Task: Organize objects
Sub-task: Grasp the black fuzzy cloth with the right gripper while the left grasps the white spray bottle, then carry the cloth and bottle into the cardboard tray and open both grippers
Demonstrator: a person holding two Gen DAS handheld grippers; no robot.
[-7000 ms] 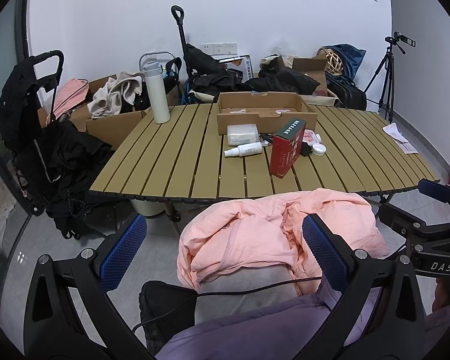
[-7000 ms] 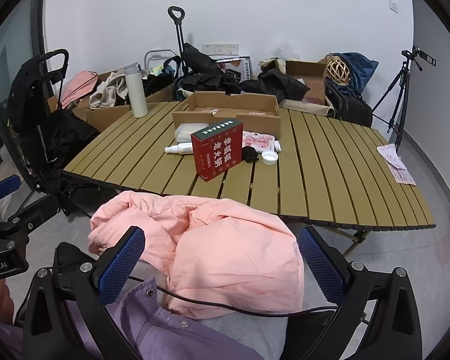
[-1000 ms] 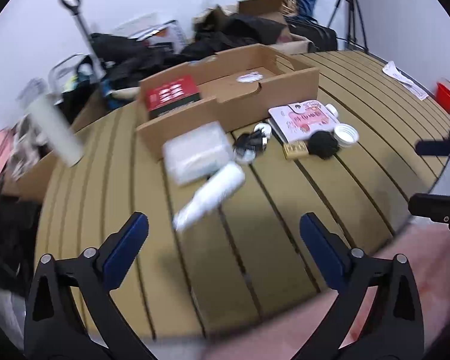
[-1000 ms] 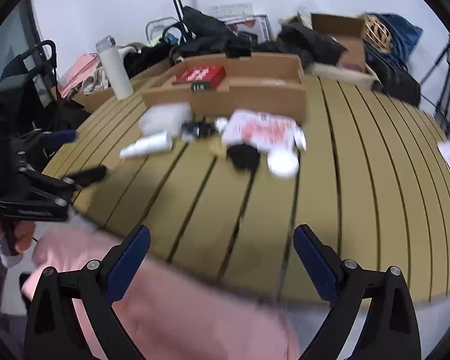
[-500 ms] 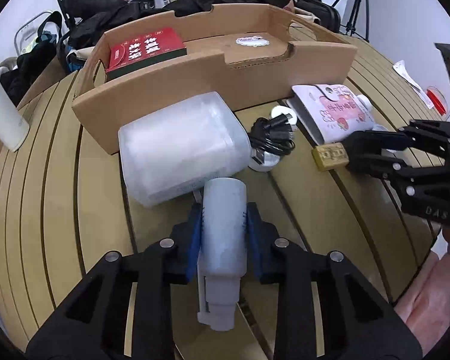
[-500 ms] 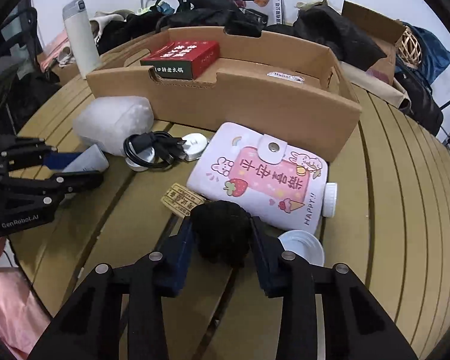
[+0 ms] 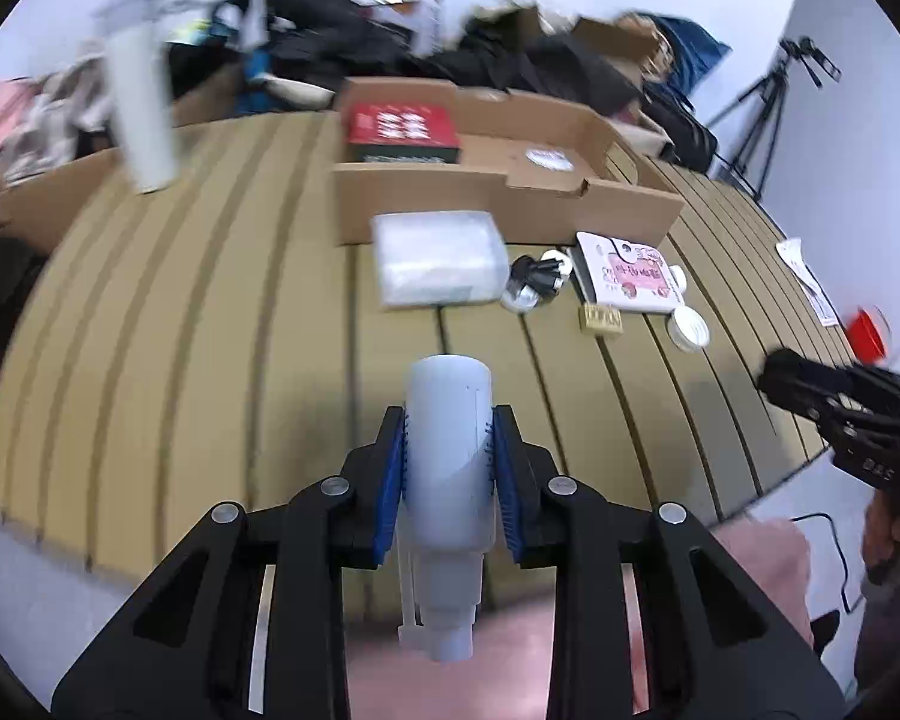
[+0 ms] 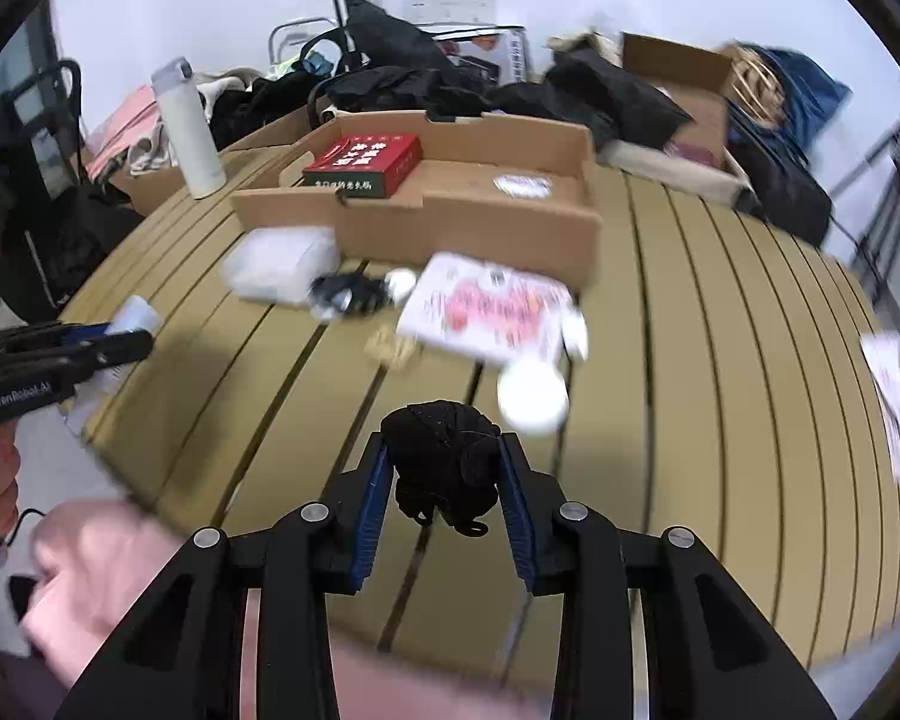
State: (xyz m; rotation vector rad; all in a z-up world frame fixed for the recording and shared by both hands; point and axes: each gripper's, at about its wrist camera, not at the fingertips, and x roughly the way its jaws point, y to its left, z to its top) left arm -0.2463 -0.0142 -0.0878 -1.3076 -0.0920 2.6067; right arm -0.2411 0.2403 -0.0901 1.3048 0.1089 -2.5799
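My left gripper (image 7: 448, 432) is shut on a white spray bottle (image 7: 448, 456) and holds it above the near edge of the slatted table (image 7: 180, 330). My right gripper (image 8: 444, 462) is shut on a black bundled item (image 8: 441, 456), lifted over the table's front. The cardboard tray (image 8: 474, 222) stands further back with a red box (image 8: 363, 162) in its left end. In front of the tray lie a clear plastic pack (image 7: 438, 264), a black cable (image 7: 534, 276), a pink pouch (image 8: 492, 306), a small tan tag (image 7: 600, 318) and a white lid (image 8: 531, 399).
A tall white flask (image 8: 189, 129) stands at the table's back left. Bags, boxes and dark clothes crowd the floor behind the table. A tripod (image 7: 762, 114) stands at the right wall. Papers (image 8: 894, 396) lie on the floor at right. Pink fabric (image 8: 108, 576) lies below the table edge.
Both grippers have lifted off the table and pulled back toward the front edge, the left with the spray bottle, the right with the black bundle.
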